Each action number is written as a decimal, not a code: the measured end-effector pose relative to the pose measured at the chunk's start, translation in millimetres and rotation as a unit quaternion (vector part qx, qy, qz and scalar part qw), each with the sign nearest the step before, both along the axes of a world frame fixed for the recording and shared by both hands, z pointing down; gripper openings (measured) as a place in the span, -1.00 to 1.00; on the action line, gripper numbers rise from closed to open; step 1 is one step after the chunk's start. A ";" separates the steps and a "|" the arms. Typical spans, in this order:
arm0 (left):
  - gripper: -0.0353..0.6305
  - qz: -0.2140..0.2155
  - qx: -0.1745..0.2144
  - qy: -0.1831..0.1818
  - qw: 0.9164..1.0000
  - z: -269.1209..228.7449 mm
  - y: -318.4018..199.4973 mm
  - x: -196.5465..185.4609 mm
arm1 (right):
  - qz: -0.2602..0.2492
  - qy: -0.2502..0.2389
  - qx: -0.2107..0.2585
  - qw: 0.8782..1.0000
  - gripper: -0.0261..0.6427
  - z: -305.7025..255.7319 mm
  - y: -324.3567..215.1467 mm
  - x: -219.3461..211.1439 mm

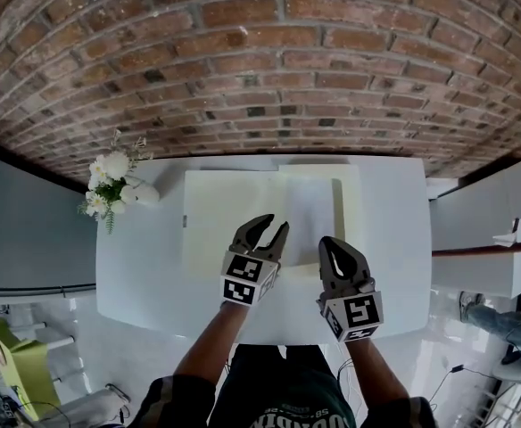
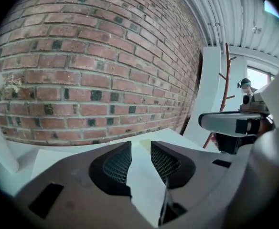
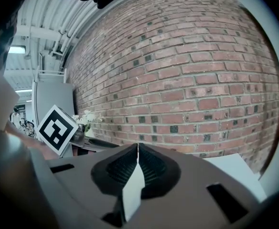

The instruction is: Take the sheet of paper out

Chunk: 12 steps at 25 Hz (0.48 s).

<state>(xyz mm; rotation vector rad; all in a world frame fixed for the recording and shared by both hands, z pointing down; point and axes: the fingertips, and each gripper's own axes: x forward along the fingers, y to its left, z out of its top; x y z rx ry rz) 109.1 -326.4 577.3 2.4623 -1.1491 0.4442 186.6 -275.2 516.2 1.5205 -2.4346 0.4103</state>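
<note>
Tabletop (image 1: 153,275), white, set against a red brick wall (image 1: 260,61); a small bunch of white flowers (image 1: 109,181) stands at its far left corner. Folder (image 1: 225,226), pale yellow, lies open and flat across the middle of the tabletop. Sheet of paper (image 1: 307,210), white, lies inside the folder on its right half, and a narrow yellow strip (image 1: 338,208) runs along the sheet's right side; the sheet is flat and not lifted. Left tongs (image 1: 277,225), held in the person's left hand, hover low over the folder at the sheet's near left part, pointing away from the person and slightly down. In the left gripper view these tongs (image 2: 140,144) stand moderately apart, with pale surface visible through the gap and neither pad pressing on anything. Right tongs (image 1: 327,243), held in the person's right hand, sit just beside the left pair, over the near right part of the sheet. In the right gripper view they (image 3: 138,146) are closed, tip against tip, and nothing can be made out between the tips; whether they touch the paper cannot be told. Marker cubes, black and white: one on the left pair (image 1: 247,279), which also shows in the right gripper view (image 3: 57,129), and one on the right pair (image 1: 354,315). Both of the person's forearms reach in from the near edge of the tabletop.
</note>
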 end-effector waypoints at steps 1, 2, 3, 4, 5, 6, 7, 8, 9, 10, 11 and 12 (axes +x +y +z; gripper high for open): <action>-0.56 0.000 -0.008 -0.001 1.000 5.1 -1.0 0.6 | 0.001 0.000 0.002 1.000 -0.71 0.3 -1.5 0.9; -0.56 -0.001 -0.017 -0.002 1.000 10.7 -2.0 1.3 | 0.002 0.000 0.004 1.000 -0.71 0.1 -3.4 1.7; -0.56 -0.002 -0.025 -0.004 1.000 16.6 -3.1 1.9 | 0.003 -0.001 0.004 1.000 -0.71 1.1 -4.6 2.6; -0.56 -0.003 -0.032 -0.006 0.999 22.4 -4.0 2.3 | 0.003 -0.001 -0.001 1.000 -0.71 4.1 -4.4 3.6; -0.56 -0.005 -0.038 -0.010 0.999 27.8 -4.9 2.5 | 0.002 -0.001 -0.009 1.000 -0.71 8.2 -3.5 4.6; -0.56 -0.007 -0.043 -0.014 0.999 32.6 -5.8 2.5 | 0.003 -0.002 -0.015 1.000 -0.71 11.7 -2.8 5.6; -0.56 -0.009 -0.047 -0.016 0.999 37.0 -6.6 2.7 | 0.003 -0.002 -0.019 1.000 -0.71 14.2 -2.6 6.5; -0.56 -0.010 -0.053 -0.018 0.998 41.5 -7.3 3.1 | 0.003 -0.003 -0.021 1.000 -0.71 16.2 -2.6 7.3; -0.56 -0.011 -0.059 -0.019 0.998 46.2 -7.9 3.5 | 0.003 -0.003 -0.023 1.000 -0.71 18.1 -3.0 7.9; -0.56 -0.011 -0.066 -0.021 0.998 51.4 -8.4 4.1 | 0.003 -0.003 -0.025 1.000 -0.71 19.8 -3.5 8.3; -0.56 -0.011 -0.075 -0.022 0.997 57.4 -8.7 5.0 | 0.002 -0.003 -0.026 1.000 -0.71 21.5 -4.1 8.7; -0.56 -0.009 -0.084 -0.024 0.996 63.9 -8.9 6.1 | 0.002 -0.003 -0.028 1.000 -0.71 23.3 -4.7 9.1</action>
